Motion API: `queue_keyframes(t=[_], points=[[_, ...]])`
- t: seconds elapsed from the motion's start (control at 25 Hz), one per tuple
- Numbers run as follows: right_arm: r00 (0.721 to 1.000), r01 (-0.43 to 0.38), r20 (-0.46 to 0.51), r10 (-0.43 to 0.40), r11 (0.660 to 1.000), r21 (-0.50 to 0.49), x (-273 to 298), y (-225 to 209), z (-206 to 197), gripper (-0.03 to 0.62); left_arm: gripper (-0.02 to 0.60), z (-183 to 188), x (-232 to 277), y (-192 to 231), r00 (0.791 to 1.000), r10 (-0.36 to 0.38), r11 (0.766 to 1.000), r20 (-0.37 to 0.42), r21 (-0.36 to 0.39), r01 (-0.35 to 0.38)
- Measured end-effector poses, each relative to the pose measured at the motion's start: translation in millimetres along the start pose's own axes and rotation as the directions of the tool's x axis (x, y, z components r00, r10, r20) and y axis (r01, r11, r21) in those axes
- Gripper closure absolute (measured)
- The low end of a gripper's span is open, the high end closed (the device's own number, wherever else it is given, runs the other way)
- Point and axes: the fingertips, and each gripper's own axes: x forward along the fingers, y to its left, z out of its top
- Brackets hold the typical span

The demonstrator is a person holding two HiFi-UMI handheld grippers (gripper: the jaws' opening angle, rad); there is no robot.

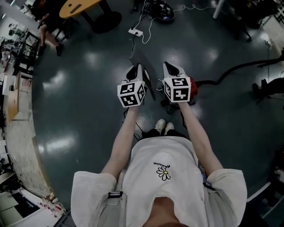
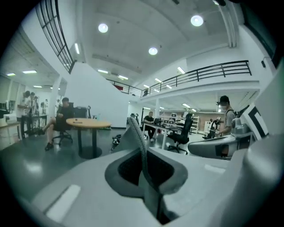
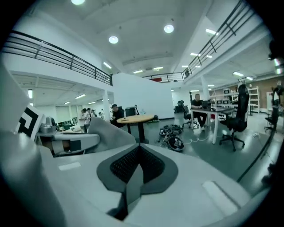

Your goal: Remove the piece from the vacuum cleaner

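Observation:
In the head view the vacuum cleaner's red body stands on the dark floor, half hidden under my right gripper. Its black hose trails off to the right. A dark long part lies on the floor between the grippers; what it is I cannot tell. My left gripper is held beside the right one at waist height, and both point forward. Both are shut on nothing, jaws pressed together, in the left gripper view and the right gripper view. Neither touches the vacuum cleaner.
A white power strip with a cable lies ahead on the floor. A round wooden table and a seated person are at the far left, with shelves along the left edge. Desks and office chairs stand further off.

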Motion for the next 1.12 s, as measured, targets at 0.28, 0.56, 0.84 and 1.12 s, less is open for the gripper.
queue_keyframes(t=[0.28, 0.56, 0.84, 1.12], points=[[0.974, -0.004, 0.223, 0.048, 0.981, -0.194, -58, 26, 94, 0.569, 0.56, 92, -42, -29, 0.976, -0.061, 0.997, 0.209, 0.068, 0.047], [0.966, -0.025, 0.239, 0.097, 0.957, -0.288, -49, 50, 99, 0.569, 0.557, 118, -45, -20, 0.966, -0.056, 0.994, 0.253, 0.101, 0.031], [0.957, 0.015, 0.282, 0.067, 0.96, -0.279, -49, 40, 109, 0.57, 0.557, 120, -39, -25, 0.962, -0.07, 0.993, 0.263, 0.105, 0.043], [0.956, 0.018, 0.285, 0.075, 0.951, -0.309, -46, 38, 114, 0.571, 0.557, 129, -33, -26, 0.957, -0.079, 0.992, 0.278, 0.113, 0.049]])
